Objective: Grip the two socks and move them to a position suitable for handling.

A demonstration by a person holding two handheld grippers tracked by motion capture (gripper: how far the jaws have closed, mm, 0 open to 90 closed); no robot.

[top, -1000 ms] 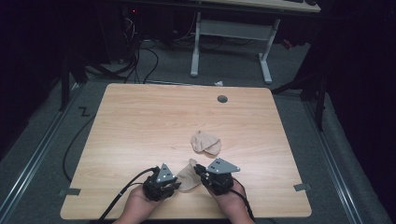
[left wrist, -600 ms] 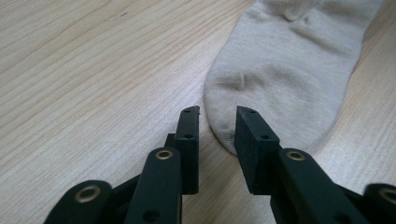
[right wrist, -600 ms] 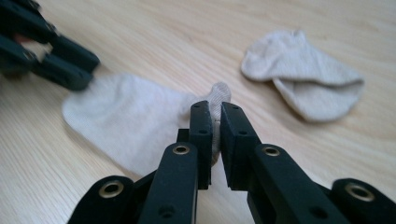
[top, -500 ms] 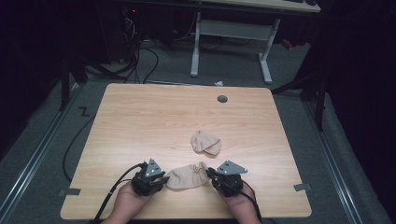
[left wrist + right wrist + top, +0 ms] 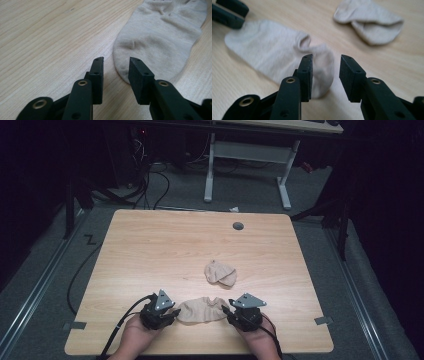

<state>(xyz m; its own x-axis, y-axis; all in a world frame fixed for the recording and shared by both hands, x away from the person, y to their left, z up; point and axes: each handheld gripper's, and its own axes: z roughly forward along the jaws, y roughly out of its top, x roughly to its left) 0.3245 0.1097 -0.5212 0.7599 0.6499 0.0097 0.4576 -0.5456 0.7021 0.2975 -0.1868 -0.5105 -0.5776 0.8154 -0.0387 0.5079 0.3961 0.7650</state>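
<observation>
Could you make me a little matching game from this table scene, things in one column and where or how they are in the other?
Things:
1. flat sock
2. folded sock
3. left hand-held gripper
4. round grey plug

Places or states:
A. set in the tabletop near the far edge
B. open at the flat sock's left end
C. lying stretched out between the two grippers
D. bunched up near the table's middle

Pairs: 1-C, 2-D, 3-B, 4-A

Two beige socks lay on one table (image 5: pixel 150 245): one flat sock (image 5: pixel 202 310); one crumpled sock (image 5: pixel 220 273); two grippers: left (image 5: pixel 171 312), right (image 5: pixel 230 313).
</observation>
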